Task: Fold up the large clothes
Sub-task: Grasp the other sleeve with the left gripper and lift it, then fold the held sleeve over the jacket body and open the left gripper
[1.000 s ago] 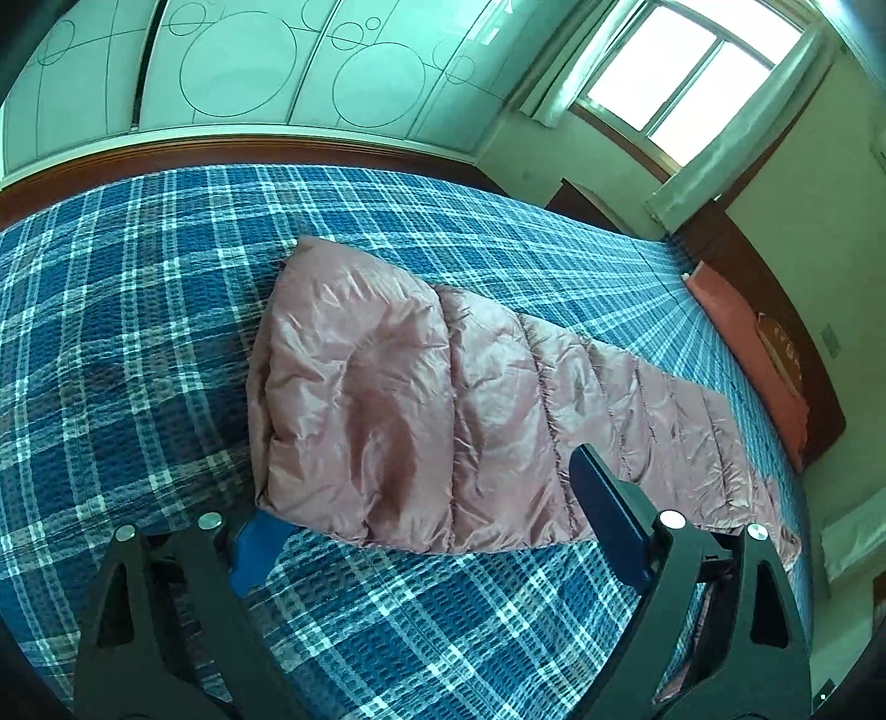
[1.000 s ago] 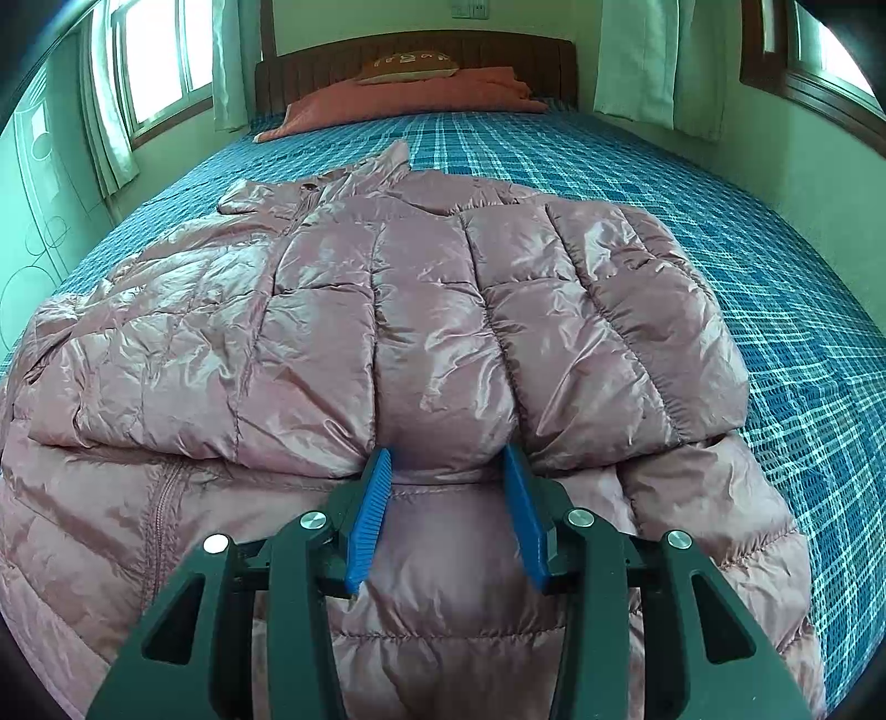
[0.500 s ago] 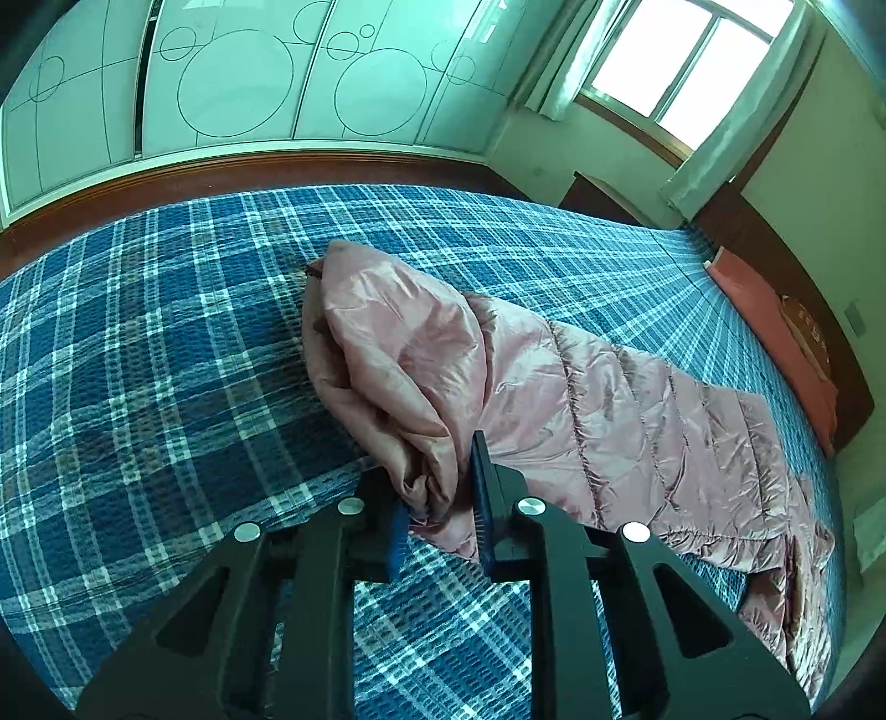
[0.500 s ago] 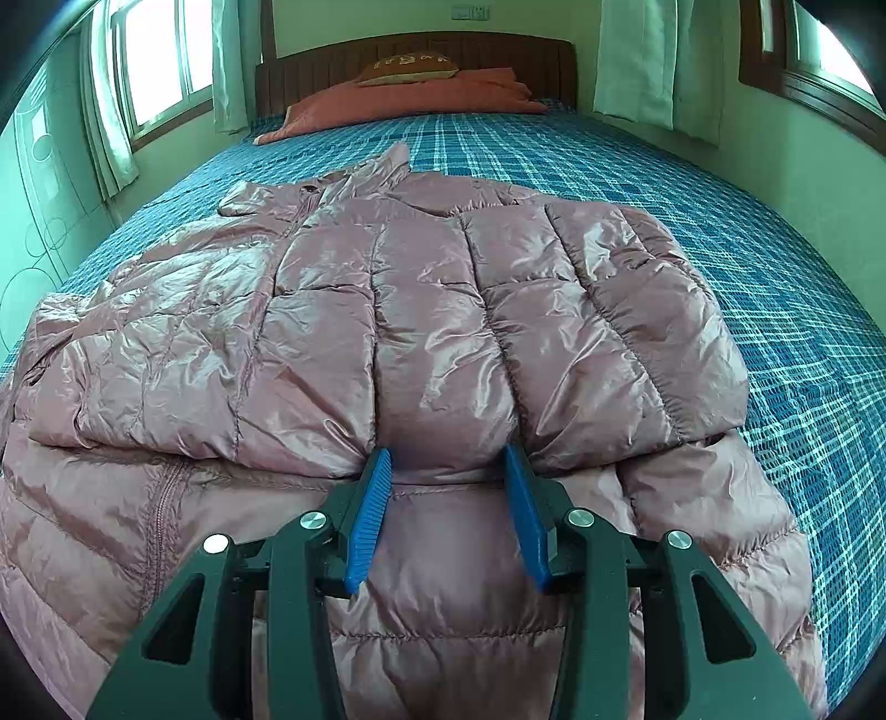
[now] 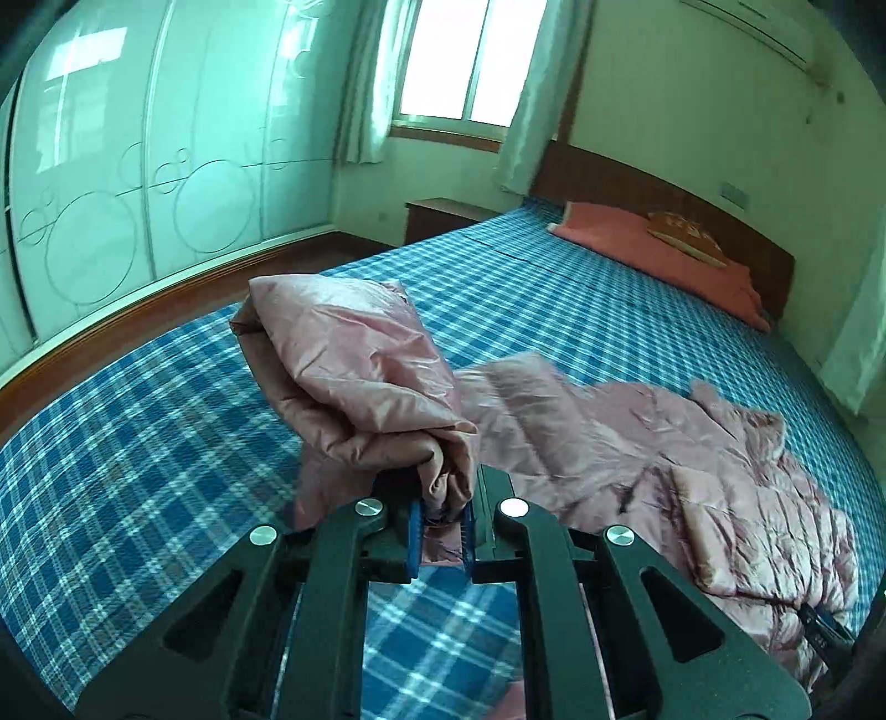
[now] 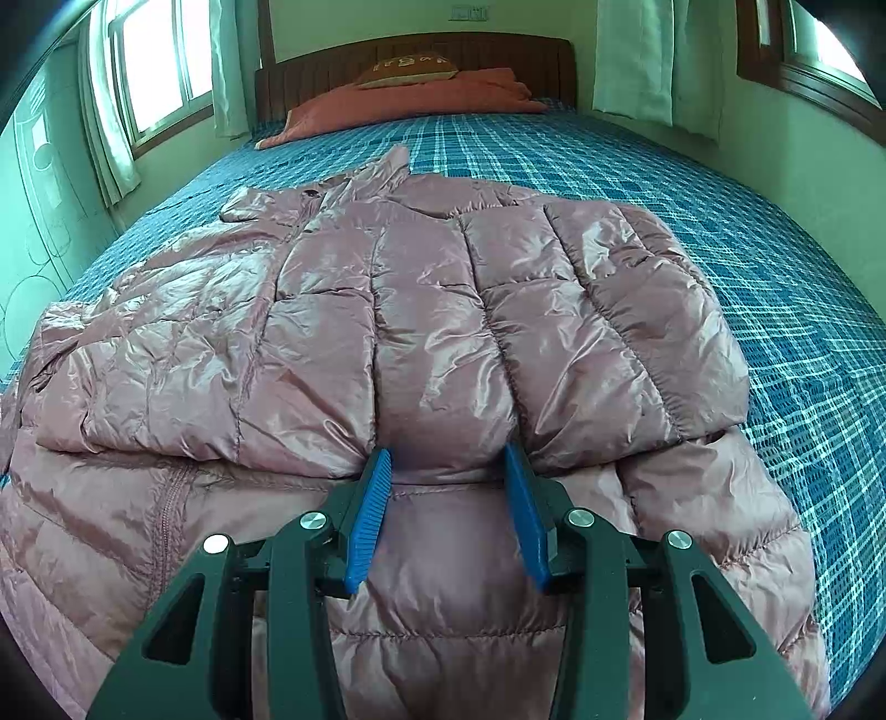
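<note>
A shiny pink quilted down jacket (image 6: 443, 310) lies spread on the bed, collar toward the headboard, with one sleeve folded across its body. My left gripper (image 5: 443, 518) is shut on a bunched end of the jacket (image 5: 354, 376) and holds it lifted above the bedspread. My right gripper (image 6: 448, 471) is open, its blue pads (image 6: 371, 515) resting on the jacket on either side of a puffed fold at the lower edge of the folded sleeve. The right gripper's tip (image 5: 825, 637) shows at the lower right of the left wrist view.
The bed has a blue plaid bedspread (image 5: 138, 443), an orange pillow (image 6: 404, 97) and a wooden headboard (image 6: 415, 52). White wardrobe doors (image 5: 138, 166) and a wooden floor strip run along the bed's far side. A nightstand (image 5: 437, 219) and curtained windows (image 5: 470, 61) stand beyond.
My left gripper closed on the jacket's end and lifted it up off the bed, swinging toward the headboard. My right gripper has stayed still and open on the jacket.
</note>
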Tool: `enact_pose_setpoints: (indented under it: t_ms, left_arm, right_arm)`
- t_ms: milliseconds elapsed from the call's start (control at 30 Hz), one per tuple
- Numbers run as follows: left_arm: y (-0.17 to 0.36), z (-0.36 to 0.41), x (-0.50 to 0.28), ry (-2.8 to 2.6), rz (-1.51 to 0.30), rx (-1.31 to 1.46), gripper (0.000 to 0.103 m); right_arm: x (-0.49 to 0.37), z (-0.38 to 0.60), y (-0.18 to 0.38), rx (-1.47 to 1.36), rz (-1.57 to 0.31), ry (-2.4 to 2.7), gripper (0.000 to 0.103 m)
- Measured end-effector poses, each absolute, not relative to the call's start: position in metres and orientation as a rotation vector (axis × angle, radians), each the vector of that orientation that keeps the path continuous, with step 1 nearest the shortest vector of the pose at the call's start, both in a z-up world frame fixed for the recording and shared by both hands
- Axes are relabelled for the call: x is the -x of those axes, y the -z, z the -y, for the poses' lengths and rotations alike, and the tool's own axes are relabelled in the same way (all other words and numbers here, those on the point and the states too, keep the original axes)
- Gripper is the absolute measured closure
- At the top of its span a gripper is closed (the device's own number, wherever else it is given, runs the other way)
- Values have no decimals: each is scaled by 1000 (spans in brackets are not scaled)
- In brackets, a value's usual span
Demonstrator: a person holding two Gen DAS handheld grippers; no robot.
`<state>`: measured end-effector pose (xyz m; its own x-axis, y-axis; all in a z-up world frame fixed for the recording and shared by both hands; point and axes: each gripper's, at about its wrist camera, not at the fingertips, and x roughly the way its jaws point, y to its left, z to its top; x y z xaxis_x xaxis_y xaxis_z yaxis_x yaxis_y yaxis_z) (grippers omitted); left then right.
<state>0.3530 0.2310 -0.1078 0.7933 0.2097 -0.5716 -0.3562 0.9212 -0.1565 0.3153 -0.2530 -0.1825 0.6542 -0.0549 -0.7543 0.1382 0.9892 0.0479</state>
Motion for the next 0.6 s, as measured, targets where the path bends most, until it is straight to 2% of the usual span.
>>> enact_pose_setpoints:
  t_ms: [367,600]
  left_arm:
    - [142,-32,-389,-36,-646,-22,93]
    - [181,37,-398,26,-716,-104,93]
  right_arm:
    - [-316,254,183,-129,-847,88,55]
    - [-317,256,184,-152,-842,77,55]
